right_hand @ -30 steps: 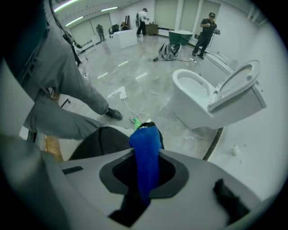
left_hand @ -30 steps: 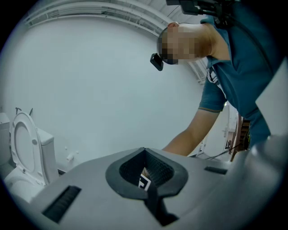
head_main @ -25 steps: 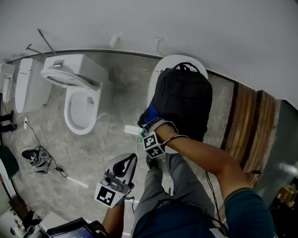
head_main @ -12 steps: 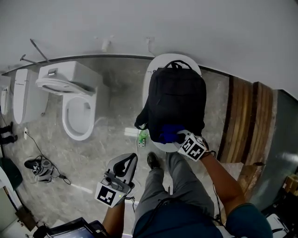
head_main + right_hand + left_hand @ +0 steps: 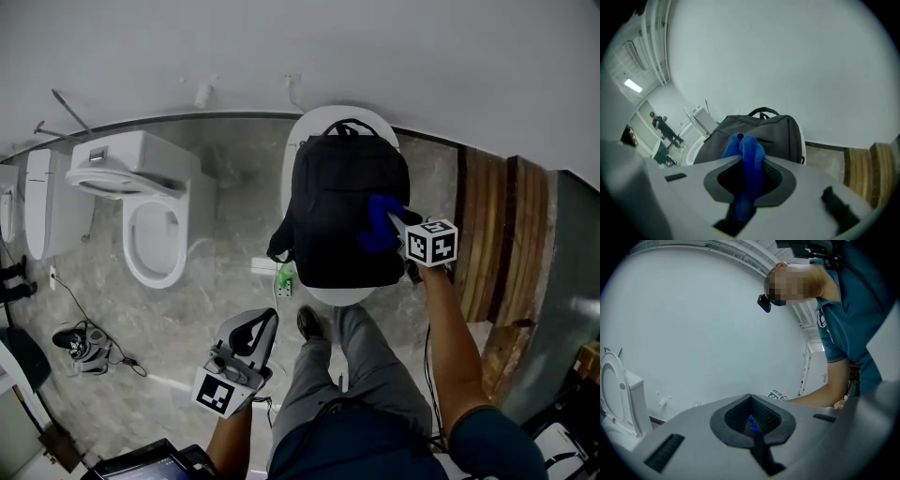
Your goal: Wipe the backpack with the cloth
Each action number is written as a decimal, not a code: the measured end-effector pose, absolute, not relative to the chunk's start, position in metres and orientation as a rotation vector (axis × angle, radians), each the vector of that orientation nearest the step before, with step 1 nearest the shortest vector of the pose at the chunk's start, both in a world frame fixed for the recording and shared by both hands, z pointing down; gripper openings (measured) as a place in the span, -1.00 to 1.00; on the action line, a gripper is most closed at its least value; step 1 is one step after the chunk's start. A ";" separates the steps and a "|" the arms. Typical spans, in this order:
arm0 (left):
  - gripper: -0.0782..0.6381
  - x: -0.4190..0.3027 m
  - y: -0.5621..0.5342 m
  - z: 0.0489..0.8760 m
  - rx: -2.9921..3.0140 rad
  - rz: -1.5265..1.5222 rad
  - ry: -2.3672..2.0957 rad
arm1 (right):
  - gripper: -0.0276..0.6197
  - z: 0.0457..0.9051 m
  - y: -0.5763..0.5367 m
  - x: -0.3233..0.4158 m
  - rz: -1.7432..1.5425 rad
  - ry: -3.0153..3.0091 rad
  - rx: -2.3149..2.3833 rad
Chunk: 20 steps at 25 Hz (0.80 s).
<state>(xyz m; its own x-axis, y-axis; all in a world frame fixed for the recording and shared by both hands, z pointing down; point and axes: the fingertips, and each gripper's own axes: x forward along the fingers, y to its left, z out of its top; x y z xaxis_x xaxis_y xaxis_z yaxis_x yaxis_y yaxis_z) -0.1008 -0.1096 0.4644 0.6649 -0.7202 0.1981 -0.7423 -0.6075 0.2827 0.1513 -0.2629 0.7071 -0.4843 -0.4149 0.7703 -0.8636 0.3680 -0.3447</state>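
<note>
**Head view.** Backpack (image 5: 342, 202) lies face-up on a white oval seat (image 5: 343, 296), upper centre of frame. An open toilet (image 5: 155, 225) is at the left. The right gripper (image 5: 394, 223) reaches in from the right and holds the blue cloth (image 5: 377, 228) against the right half of the bag's front panel. The left gripper (image 5: 257, 326) hangs low in the frame, well apart from the bag, touching nothing.

Judgement: a wipe stroke is in hand. To do it well, keep the cloth pressed flat to the fabric, not just its bunched tip. Run overlapping passes from the handle end toward the near edge. The bag may slide on the smooth seat, so the idle gripper could steady it.

**Left gripper view.** Jaws drawn together, nothing gripped. A blue speck shows in the slit between the pads; I cannot tell what it is. The view looks up at the wall, with the person's arm at the right.

**Right gripper view.** Jaws clamped narrowly on the cloth (image 5: 746, 157), which bunches up past the tips at centre frame. The backpack (image 5: 780, 133) lies just beyond, handle toward the wall. From here I cannot tell whether cloth and fabric touch.
</note>
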 end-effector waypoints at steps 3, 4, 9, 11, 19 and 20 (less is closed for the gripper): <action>-0.77 -0.100 -0.110 0.466 2.540 0.092 -1.164 | -0.76 0.717 -0.303 0.131 0.709 -1.979 0.989; -0.77 -0.100 -0.110 0.467 2.536 0.092 -1.167 | -0.77 0.716 -0.316 0.119 0.610 -1.972 0.958; -0.77 -0.095 -0.111 0.470 2.525 0.098 -1.168 | -0.77 0.714 -0.353 0.031 0.427 -2.053 0.745; -0.77 -0.093 -0.113 0.470 2.524 0.098 -1.171 | -0.77 0.715 -0.364 0.002 0.367 -2.100 0.682; -0.77 -0.093 -0.115 0.473 2.516 0.110 -1.188 | -0.77 0.727 -0.401 0.026 0.279 -2.108 0.817; -0.77 -0.093 -0.115 0.473 2.516 0.111 -1.188 | -0.77 0.729 -0.403 0.041 0.277 -2.078 0.851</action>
<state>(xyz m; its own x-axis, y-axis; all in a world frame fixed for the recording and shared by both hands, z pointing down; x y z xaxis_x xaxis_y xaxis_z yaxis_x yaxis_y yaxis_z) -0.0927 -0.1153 0.4730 0.6444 -0.7326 0.2192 -0.7606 -0.5844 0.2828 0.0414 -0.4026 0.7286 -0.4064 -0.4715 0.7826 -0.6600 0.7438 0.1055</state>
